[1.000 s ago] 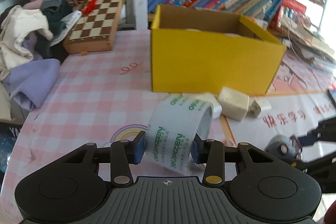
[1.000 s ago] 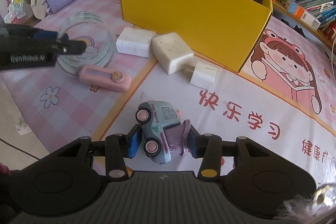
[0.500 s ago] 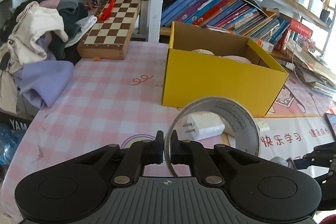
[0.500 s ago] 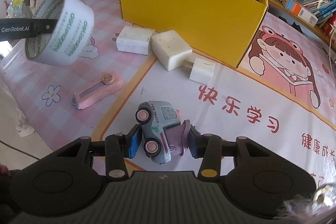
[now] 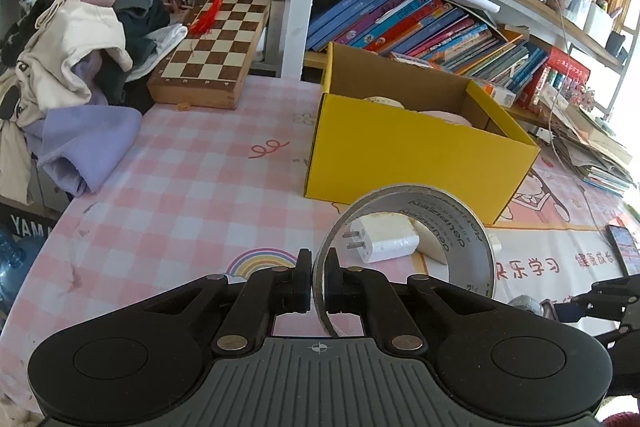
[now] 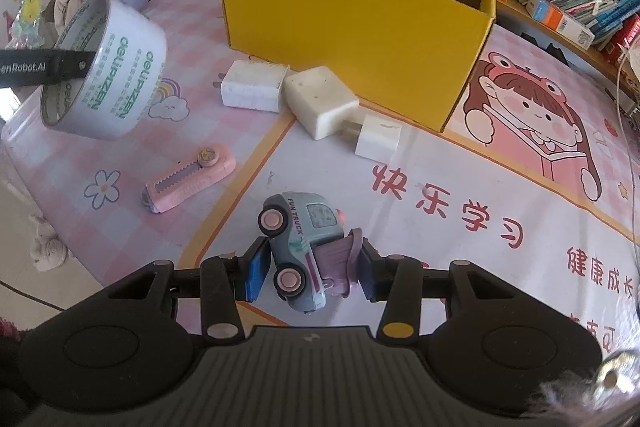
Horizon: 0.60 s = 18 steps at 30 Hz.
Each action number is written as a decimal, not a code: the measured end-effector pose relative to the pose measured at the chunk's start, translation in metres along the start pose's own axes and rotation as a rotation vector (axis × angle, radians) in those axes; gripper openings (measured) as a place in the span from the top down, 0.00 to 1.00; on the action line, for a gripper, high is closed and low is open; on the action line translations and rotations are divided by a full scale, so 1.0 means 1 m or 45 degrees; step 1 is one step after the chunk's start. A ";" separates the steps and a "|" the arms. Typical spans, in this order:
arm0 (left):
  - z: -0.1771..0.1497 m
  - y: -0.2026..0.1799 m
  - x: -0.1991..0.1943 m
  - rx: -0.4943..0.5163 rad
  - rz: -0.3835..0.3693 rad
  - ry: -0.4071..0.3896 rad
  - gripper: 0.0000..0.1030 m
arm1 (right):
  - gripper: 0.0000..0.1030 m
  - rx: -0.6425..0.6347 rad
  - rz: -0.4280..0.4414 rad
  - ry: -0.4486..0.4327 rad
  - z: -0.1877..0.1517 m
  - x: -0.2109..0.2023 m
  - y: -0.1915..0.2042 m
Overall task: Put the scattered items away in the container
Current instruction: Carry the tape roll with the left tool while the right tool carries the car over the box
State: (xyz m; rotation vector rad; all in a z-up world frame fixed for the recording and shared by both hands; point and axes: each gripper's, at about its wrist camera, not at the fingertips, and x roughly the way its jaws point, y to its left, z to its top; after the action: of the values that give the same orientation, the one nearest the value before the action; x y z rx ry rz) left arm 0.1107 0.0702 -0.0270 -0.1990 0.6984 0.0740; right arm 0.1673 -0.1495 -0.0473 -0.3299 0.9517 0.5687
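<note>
My left gripper (image 5: 318, 285) is shut on the wall of a roll of clear tape (image 5: 460, 223) and holds it in the air in front of the open yellow box (image 5: 400, 155); the roll also shows in the right wrist view (image 6: 120, 75). My right gripper (image 6: 310, 269) is shut on a small blue toy truck (image 6: 302, 247), low over the mat. Three white chargers (image 6: 252, 87) (image 6: 322, 101) (image 6: 378, 137) and a pink box cutter (image 6: 190, 177) lie on the mat before the box (image 6: 360, 19).
A chessboard (image 5: 212, 47) and a heap of clothes (image 5: 72, 67) lie at the back left. Shelves of books (image 5: 420, 27) stand behind the box. A phone (image 5: 624, 247) lies at the right. The table edge (image 6: 24, 163) is at the left.
My left gripper took the tape roll by its wall and lifted it off the mat, baring the pink box cutter. My right gripper has stayed shut on the toy truck.
</note>
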 end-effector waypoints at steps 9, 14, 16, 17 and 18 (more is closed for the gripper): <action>-0.003 -0.005 0.001 0.061 -0.100 0.078 0.96 | 0.58 0.072 0.014 -0.038 0.004 -0.018 -0.008; 0.000 -0.012 -0.003 0.102 -0.149 0.061 0.96 | 0.58 0.081 0.030 -0.055 0.009 -0.030 -0.008; 0.003 -0.015 -0.004 0.112 -0.166 0.054 0.96 | 0.58 0.068 0.035 -0.063 0.012 -0.034 -0.007; 0.004 -0.016 -0.004 0.116 -0.174 0.051 0.96 | 0.58 0.060 0.039 -0.067 0.014 -0.036 -0.006; 0.005 -0.017 -0.004 0.119 -0.182 0.049 0.96 | 0.58 0.050 0.043 -0.071 0.016 -0.038 -0.005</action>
State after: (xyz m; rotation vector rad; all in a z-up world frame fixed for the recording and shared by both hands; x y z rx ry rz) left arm 0.1130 0.0544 -0.0179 -0.1603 0.7222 -0.0990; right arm 0.1640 -0.1570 -0.0063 -0.2615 0.9149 0.5866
